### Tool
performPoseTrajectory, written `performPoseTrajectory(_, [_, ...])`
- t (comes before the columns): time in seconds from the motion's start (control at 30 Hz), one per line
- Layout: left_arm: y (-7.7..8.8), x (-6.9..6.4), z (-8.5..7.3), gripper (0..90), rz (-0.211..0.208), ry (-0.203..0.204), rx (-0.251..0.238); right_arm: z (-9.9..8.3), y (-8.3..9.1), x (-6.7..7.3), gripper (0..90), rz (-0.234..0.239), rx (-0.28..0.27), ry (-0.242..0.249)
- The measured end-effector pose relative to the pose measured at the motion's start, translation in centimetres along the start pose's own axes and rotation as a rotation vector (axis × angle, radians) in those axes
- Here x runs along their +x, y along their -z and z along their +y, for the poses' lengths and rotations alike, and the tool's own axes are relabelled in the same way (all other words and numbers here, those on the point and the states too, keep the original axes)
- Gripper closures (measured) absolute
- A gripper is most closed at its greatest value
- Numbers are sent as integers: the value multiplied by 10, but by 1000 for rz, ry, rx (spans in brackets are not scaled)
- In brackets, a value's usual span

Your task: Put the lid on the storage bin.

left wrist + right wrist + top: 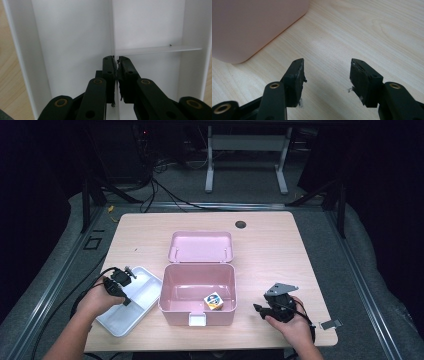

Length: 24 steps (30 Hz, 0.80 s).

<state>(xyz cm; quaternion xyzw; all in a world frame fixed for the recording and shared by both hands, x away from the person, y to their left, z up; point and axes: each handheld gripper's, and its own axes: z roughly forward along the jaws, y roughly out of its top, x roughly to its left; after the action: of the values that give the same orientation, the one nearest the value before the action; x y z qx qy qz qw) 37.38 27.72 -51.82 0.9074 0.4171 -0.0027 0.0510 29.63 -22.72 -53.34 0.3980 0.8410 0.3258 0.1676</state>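
Taking the open pink plastic box (pixel 198 292) as the landmark: nearest the person, to its right and just off its front corner, the right hand-held gripper (pixel 257 308) rests low over the pale wooden tabletop (pixel 270 255), its jaws spread wide with nothing between them; in the right gripper view the bare wood lies between its pads and the box's rounded pink corner (pixel 249 27) stands ahead at the left. To the left of the box, touching or nearly touching its wall, lies the white plastic divided tray (pixel 131 306). The left hand-held gripper (pixel 131 270) reaches down over the tray's far part; in the left gripper view its jaws are pressed on the thin upright divider wall (pixel 113 30) of the tray, where a cross partition meets it. Inside the box, near its front right corner, sits a small white cube with coloured printing (pixel 214 301). Behind the box, its pink lid (pixel 201 246) lies flat, hinged open.
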Motion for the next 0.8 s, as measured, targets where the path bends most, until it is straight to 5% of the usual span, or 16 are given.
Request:
performPoseTrajectory(0.43, [-4, 1, 6, 869, -5, 31, 31, -1, -2, 0, 459, 4, 14, 10])
performPoseTrajectory(0.8, [-2, 2, 9, 891, 15, 16, 74, -2, -2, -2, 458, 5, 13, 4])
